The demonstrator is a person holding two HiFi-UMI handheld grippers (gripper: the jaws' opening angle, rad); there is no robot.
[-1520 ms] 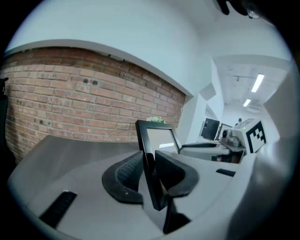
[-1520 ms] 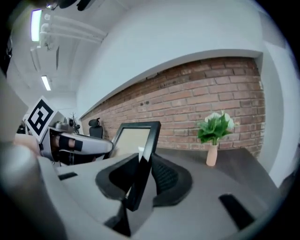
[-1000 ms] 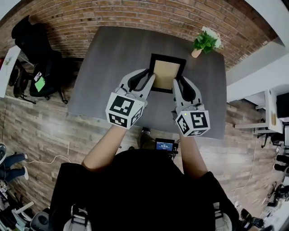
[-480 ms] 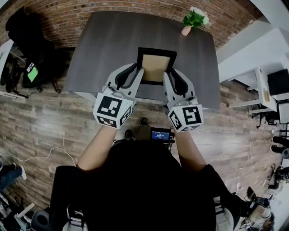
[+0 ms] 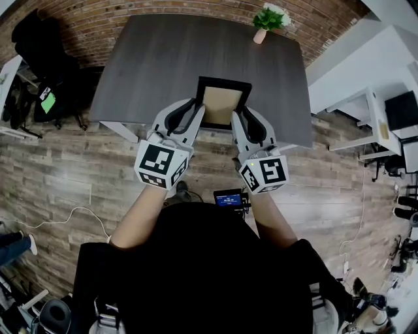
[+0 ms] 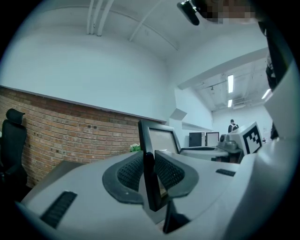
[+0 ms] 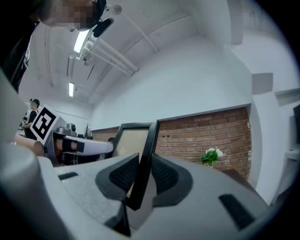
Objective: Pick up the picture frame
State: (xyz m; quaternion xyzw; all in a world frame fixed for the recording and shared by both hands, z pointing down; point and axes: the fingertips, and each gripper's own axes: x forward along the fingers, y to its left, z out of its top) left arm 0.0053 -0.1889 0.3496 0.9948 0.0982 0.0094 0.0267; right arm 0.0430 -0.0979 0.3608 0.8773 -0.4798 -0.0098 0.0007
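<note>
A black picture frame with a tan backing hangs in the air over the near edge of the dark table, held from both sides. My left gripper is shut on its left rail, which shows as a black bar pinched between the ribbed pads. My right gripper is shut on the right rail, the frame standing upright between the jaws. Both grippers point level, side by side.
A small potted plant stands at the table's far right corner, also seen as the plant. A black office chair stands left of the table. A brick wall lies behind, white desks to the right, wood floor below.
Both grippers have drawn the frame back toward me, from over the table's middle to its near edge. The table and plant have slid up the head view.
</note>
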